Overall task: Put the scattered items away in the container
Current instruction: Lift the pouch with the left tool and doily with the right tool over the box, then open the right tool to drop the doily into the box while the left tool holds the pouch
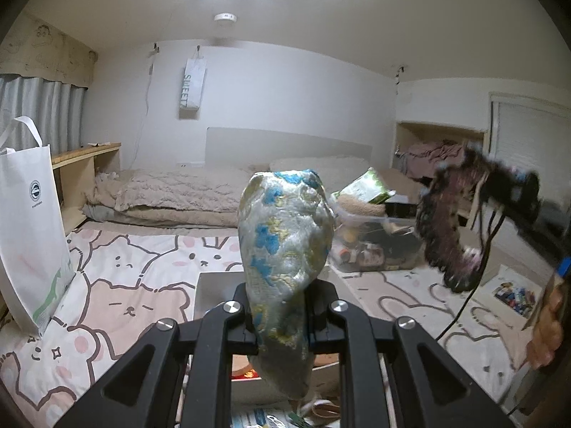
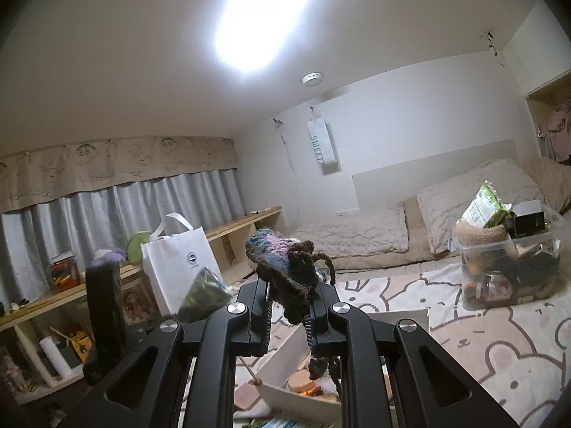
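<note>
Each camera sits just behind its own claw and looks forward across the bed (image 1: pixel 142 285). Both views share the far wall, the white bag (image 2: pixel 182 260) and the clear box (image 2: pixel 506 271).

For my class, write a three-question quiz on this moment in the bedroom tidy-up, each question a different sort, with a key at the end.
1. True or false: the left gripper is shut on a brocade pouch with blue flowers.
2. Multiple choice: what does the right gripper hold? A) a paper bag B) a crocheted yarn piece C) a pillow
3. Short answer: where does the clear plastic box, already full of things, stand?

Key: 1. True. 2. B. 3. On the cartoon-animal sheet, in front of the pillows.
</note>
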The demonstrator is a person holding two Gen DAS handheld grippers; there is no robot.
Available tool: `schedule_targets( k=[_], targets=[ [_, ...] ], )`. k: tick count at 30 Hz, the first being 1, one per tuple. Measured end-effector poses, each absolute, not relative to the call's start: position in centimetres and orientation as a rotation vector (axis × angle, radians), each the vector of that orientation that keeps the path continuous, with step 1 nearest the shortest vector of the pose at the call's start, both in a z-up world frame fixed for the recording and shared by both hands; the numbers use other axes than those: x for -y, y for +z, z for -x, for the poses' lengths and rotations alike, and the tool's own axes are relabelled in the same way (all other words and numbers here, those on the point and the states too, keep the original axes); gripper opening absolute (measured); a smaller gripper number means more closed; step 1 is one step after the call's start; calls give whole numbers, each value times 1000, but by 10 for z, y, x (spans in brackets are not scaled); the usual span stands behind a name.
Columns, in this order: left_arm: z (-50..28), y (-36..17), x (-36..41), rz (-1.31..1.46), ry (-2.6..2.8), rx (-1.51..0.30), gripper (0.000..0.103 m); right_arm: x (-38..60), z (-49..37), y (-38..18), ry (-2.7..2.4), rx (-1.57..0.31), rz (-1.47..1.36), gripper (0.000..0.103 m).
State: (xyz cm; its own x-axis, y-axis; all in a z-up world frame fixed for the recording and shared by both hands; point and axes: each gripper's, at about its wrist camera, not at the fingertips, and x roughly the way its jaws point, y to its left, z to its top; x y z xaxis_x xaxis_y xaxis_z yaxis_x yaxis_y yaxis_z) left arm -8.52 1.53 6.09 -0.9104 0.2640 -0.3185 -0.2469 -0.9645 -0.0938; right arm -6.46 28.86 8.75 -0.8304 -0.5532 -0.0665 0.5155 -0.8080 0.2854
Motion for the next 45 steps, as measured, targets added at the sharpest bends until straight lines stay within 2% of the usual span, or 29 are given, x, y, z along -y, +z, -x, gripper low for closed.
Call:
schedule_targets(
  k=[16, 23, 45],
  targets=[
    [168, -9, -18, 631, 2864, 28, 17, -268, 146, 55, -2544, 337, -325, 16],
    [184, -16, -17, 657, 2848, 39, 17, -256, 177, 34, -2553, 294, -415, 16],
    [213, -41, -9, 766, 2843, 40, 17, -238, 270, -61, -2567, 47, -1040, 16]
  ],
)
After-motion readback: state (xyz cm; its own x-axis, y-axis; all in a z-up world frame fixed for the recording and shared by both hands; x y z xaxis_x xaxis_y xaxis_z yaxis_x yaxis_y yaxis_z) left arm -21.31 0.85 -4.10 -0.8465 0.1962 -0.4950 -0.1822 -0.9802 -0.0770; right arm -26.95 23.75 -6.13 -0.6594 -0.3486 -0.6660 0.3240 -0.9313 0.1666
